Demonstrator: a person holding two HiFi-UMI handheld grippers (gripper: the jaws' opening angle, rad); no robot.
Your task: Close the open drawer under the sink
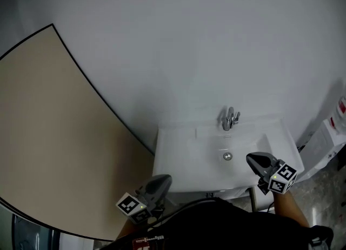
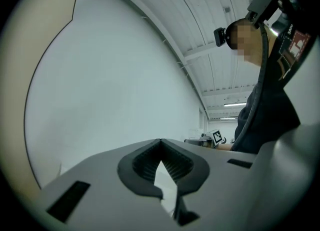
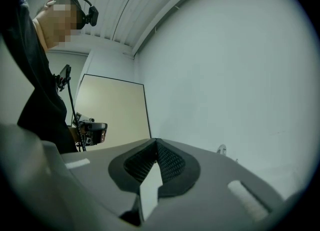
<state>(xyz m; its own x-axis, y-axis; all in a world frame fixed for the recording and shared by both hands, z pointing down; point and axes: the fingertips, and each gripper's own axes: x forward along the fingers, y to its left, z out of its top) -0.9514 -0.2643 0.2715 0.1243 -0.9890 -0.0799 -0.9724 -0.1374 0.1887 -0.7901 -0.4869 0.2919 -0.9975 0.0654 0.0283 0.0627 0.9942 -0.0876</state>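
Holding my left hand-held gripper [image 1: 162, 180], right hand-held gripper [image 1: 254, 159] clenched, empty, sink [image 1: 184, 151] ahead: blunt tips likely for pushing unseen drawer.

Count at the washstand: five single things, two pairs.

One white rectangular ceramic sink [image 1: 178, 162], with one chrome tap [image 1: 229, 119] at its back edge and one round metal drain [image 1: 227, 156] mid-basin. Two grey two-jaw grippers: the left gripper [image 1: 162, 181] by the sink's front-left corner, the right gripper [image 1: 252, 160] at its front-right corner. Two black-and-white marker cubes: the left cube [image 1: 130, 205] and the right cube [image 1: 283, 178]. One beige dark-edged panel [image 1: 48, 135]. One white wall [image 1: 189, 43].
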